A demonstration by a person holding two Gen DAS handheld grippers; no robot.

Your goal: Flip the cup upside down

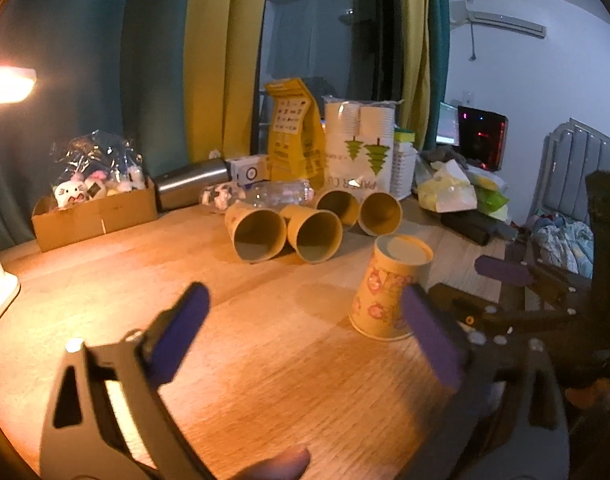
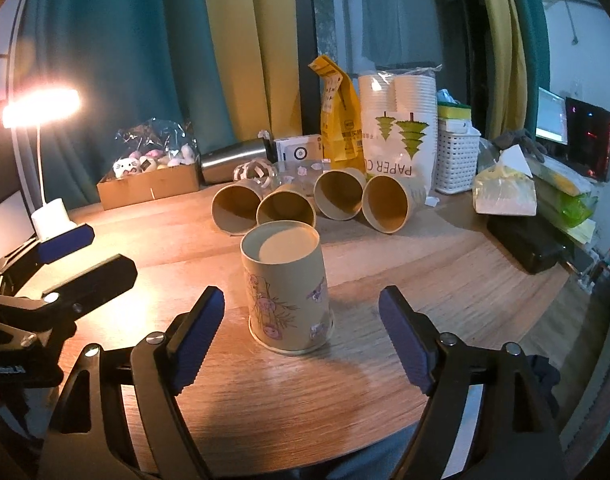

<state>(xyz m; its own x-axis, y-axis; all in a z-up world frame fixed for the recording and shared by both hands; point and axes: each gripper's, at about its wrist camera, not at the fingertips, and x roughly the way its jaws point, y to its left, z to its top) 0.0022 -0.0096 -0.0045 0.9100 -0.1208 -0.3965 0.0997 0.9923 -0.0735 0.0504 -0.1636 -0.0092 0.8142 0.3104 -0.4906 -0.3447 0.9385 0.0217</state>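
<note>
A yellow paper cup with flower prints (image 2: 287,292) stands upside down on the wooden table, its base facing up. My right gripper (image 2: 301,340) is open, its blue fingers just short of the cup on either side, not touching it. In the left wrist view the same cup (image 1: 389,288) stands to the right of centre. My left gripper (image 1: 305,336) is open and empty above the table, its right finger (image 1: 433,336) overlapping the cup's edge in the view. The right gripper's fingers (image 1: 505,270) show beyond the cup there.
Several paper cups (image 2: 285,204) lie on their sides behind the upturned cup. Behind them stand a bag of paper cups (image 2: 397,136), a yellow bag (image 2: 339,120), a steel flask (image 2: 233,160), a cardboard box (image 2: 149,184), a white basket (image 2: 455,156). A lamp (image 2: 41,108) is lit at left.
</note>
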